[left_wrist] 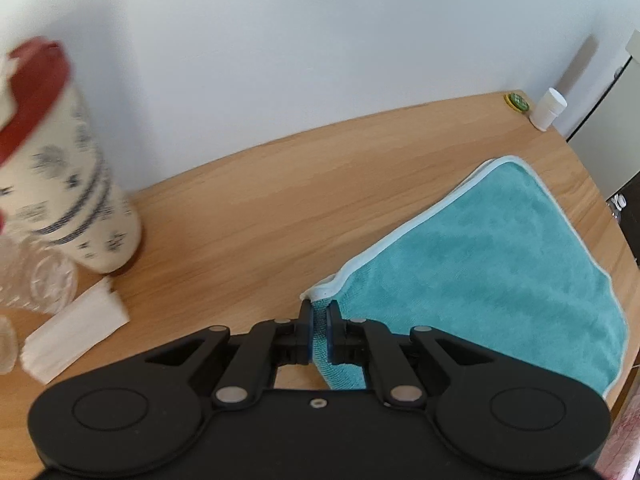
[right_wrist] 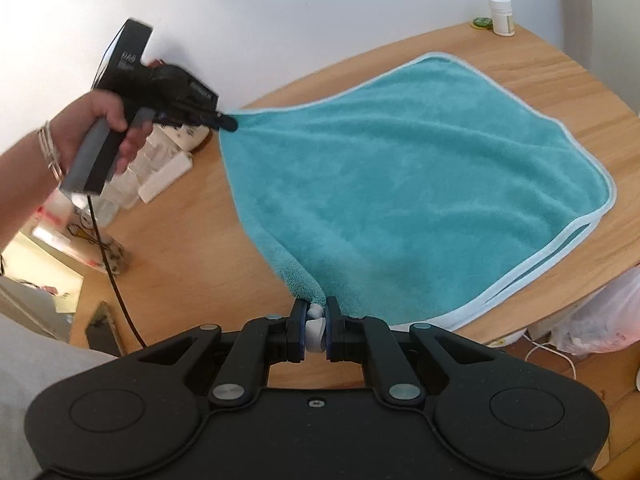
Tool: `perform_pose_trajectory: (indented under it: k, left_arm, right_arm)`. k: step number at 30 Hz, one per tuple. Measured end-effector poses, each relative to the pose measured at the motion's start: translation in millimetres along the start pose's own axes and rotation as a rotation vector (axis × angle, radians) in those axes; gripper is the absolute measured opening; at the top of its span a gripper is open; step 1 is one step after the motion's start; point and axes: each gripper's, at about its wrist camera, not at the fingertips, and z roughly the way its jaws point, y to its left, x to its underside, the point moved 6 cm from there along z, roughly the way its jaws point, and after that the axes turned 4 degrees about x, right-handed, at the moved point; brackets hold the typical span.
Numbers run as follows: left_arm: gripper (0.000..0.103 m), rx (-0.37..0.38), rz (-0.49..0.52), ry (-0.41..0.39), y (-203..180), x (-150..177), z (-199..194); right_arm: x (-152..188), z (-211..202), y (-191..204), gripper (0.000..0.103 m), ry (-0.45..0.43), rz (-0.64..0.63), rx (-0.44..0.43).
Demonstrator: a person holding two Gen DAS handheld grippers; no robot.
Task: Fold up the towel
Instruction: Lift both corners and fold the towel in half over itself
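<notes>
Teal microfibre towel (right_wrist: 420, 184) with pale piping lies doubled over on the wooden surface (right_wrist: 192, 264), its far right part flat. Left gripper (left_wrist: 319, 322) and right gripper (right_wrist: 314, 326) each have jaws clamped on a lifted near corner. Far right stands a white bottle (right_wrist: 502, 16).

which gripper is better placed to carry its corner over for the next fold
Neither clearly: the left gripper and right gripper are each shut on a corner of the teal towel, so both would likely carry over together.
</notes>
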Motion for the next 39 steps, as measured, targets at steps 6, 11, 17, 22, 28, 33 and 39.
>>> perform_pose_trajectory:
  k: [6,11,17,22,28,33,39]
  left_arm:
    - [0.005,-0.028,-0.015,0.017,-0.1,-2.0,-9.6]
    - [0.005,-0.022,-0.036,-0.022,-13.0,-23.8,-21.8]
    - [0.004,-0.014,-0.033,-0.079,-54.2,-60.6,-17.7]
    - [0.004,-0.015,-0.026,-0.09,-92.8,-89.8,-0.3]
    - [0.004,-0.017,-0.016,-0.067,-130.8,-114.0,34.6]
    - [0.004,-0.033,-0.003,-0.043,-154.0,-124.8,70.7]
    - [0.004,-0.045,0.049,-0.026,-180.2,-131.3,100.7]
  right_arm:
    - [-10.5,-13.3,-7.1,0.009,0.002,0.008,-0.034]
    - [-19.2,-33.8,-22.4,0.009,-0.008,-0.004,-0.023]
    - [-49.2,-50.2,-76.0,0.009,-0.053,0.032,-0.022]
    - [-65.4,-54.3,-108.9,0.009,-0.075,0.049,-0.008]
    - [-79.1,-49.5,-160.4,0.009,-0.095,0.097,0.044]
    - [-84.1,-38.5,-193.3,0.009,-0.105,0.136,0.104]
    - [-82.8,-22.2,-220.4,0.007,-0.107,0.163,0.144]
